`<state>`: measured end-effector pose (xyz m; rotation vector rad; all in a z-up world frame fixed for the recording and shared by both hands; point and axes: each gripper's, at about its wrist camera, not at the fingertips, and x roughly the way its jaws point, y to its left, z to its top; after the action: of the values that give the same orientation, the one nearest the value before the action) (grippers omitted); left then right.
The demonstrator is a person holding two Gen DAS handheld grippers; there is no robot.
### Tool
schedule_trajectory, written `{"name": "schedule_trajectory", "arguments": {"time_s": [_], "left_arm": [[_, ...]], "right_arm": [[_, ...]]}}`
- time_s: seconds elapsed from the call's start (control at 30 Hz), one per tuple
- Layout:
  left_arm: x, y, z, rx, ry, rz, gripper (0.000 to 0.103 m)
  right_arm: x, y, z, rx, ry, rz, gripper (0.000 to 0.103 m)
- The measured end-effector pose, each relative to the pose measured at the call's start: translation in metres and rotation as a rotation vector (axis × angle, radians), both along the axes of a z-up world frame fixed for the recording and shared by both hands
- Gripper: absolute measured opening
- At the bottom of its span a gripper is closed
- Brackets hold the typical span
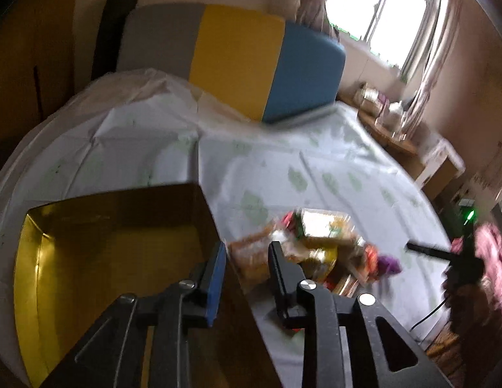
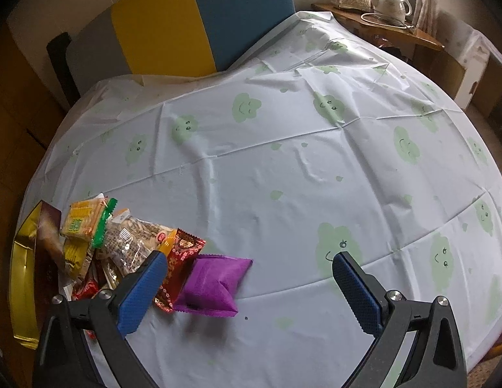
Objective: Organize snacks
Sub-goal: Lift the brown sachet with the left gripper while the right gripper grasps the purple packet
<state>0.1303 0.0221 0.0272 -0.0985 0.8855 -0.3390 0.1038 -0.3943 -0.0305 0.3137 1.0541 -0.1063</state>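
Barely begun, by the look of it. Snacks [image 2: 121, 242] all heaped in 1 loose pile on the desk [image 2: 299, 168], at 8 o'clock in the right wrist view, at 4 o'clock of centre in the blurred left wrist view [image 1: 315, 245]. Gold box [image 1: 105, 258] just beside the pile, at 8 o'clock in the left view; as far as can be seen, nothing inside, only bare shiny floor and walls. In the right view, only the box's edge [image 2: 21, 274] visible past the heap at 9 o'clock.

On top of the pile: orange packet [image 2: 82, 218] with a green end, clear bag [image 2: 134, 242] of pale pieces under it, red foil packet [image 2: 180, 258] toward 3 o'clock of those. Purple pouch [image 2: 215, 287] at the pile's near edge, touching the red one, lying flat on the cloth.

Left tool [image 1: 246, 258] with fingers a little apart, gripping nothing, hovering over the box's near corner. Right tool [image 2: 251, 271] spread wide, empty, straddling the purple pouch's side of the heap, 1 finger [image 2: 144, 291] overlapping the red packet in view; touching or above, cannot tell.

Left to do, judging from this: every packet into the box, likely starting with the purple pouch, the loosest and nearest.
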Motion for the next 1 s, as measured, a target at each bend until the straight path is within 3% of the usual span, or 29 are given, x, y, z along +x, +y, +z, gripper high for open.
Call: {"name": "schedule_trajectory", "arguments": {"time_s": [0.1, 0.17, 0.23, 0.33, 0.4, 0.5, 0.77, 0.8, 0.87, 1.0], "left_arm": [[-0.003, -0.015, -0.011, 0.034, 0.025, -0.043, 0.032], [-0.003, -0.034, -0.016, 0.124, 0.019, -0.1, 0.042], [0.0, -0.056, -0.023, 0.248, 0.028, -0.183, 0.06], [0.009, -0.084, -0.037, 0.43, 0.043, -0.369, 0.063], [0.02, -0.093, -0.047, 0.478, 0.096, -0.465, 0.068], [0.036, -0.098, -0.058, 0.54, 0.134, -0.518, 0.077], [0.068, -0.111, -0.088, 0.612, 0.219, -0.608, 0.077], [0.072, -0.11, -0.09, 0.6, 0.224, -0.602, 0.077], [0.077, -0.107, -0.091, 0.539, 0.242, -0.595, 0.062], [0.074, -0.102, -0.081, 0.453, 0.194, -0.559, 0.061]], "right_arm": [[-0.001, 0.001, 0.0, -0.007, 0.001, 0.006, 0.103], [-0.001, 0.001, 0.0, -0.006, 0.001, 0.007, 0.103], [-0.001, 0.001, 0.0, -0.004, 0.002, 0.007, 0.103], [-0.001, 0.001, 0.0, 0.003, 0.003, 0.01, 0.103], [-0.001, 0.001, 0.001, 0.006, 0.003, 0.012, 0.103], [-0.001, 0.0, 0.003, 0.016, -0.004, 0.012, 0.103], [0.001, 0.002, 0.003, 0.032, -0.001, 0.028, 0.103], [0.001, 0.003, 0.003, 0.033, -0.001, 0.03, 0.103], [0.002, 0.003, 0.002, 0.037, -0.001, 0.032, 0.103], [0.003, 0.002, 0.001, 0.038, 0.002, 0.031, 0.103]]}}
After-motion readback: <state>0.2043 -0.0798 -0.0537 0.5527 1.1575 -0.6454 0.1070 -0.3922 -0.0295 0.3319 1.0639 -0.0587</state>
